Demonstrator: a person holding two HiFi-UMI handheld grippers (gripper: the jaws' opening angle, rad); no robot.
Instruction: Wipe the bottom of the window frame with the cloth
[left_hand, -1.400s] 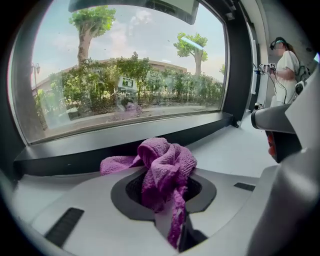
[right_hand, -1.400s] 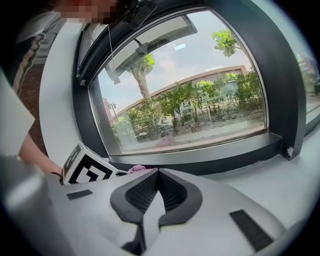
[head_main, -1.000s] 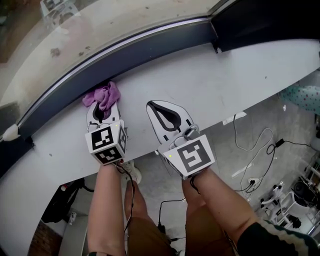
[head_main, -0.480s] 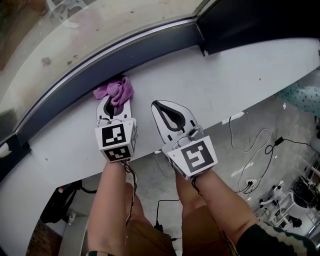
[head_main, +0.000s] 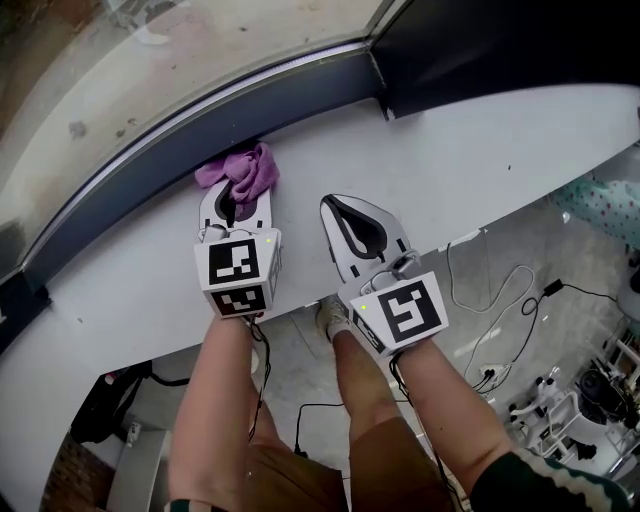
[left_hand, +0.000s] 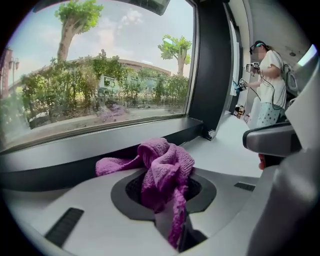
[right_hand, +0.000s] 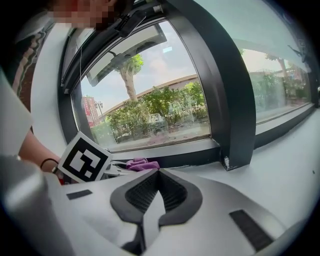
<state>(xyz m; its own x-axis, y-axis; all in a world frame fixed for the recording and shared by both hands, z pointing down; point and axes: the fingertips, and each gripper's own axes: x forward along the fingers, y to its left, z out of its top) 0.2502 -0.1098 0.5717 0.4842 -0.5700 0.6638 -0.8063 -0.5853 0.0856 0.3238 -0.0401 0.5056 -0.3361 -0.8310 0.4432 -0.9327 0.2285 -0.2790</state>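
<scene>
My left gripper (head_main: 232, 208) has its fingers (left_hand: 75, 200) closed on the purple cloth (head_main: 245, 172), pinching a fold near its lower end. The rest bunches up ahead of the tips, and one tail trails off to the left. The cloth sits at the back of the white sill (head_main: 480, 140), up against the dark bottom rail of the window frame (head_main: 150, 180) and some way left of the dark upright (right_hand: 225, 100).

My right gripper (head_main: 350, 215) hovers just beside the left one over the sill. Its fingers are drawn together and there is nothing between them.

The cloth looks like soft, looped towelling, so I judge it light, limp and easily squashed. The pile should grip my pads well enough that it won't slide out. It has no stiffness, though, so anything beyond the pinch will flop and drag rather than push.

A hold near the middle of the wad seems best to me, leaving a thick pad ahead of the tips to cushion them from the rail. The loose tail could fold under or catch, so I would tuck it in if it bothers the stroke.
</scene>
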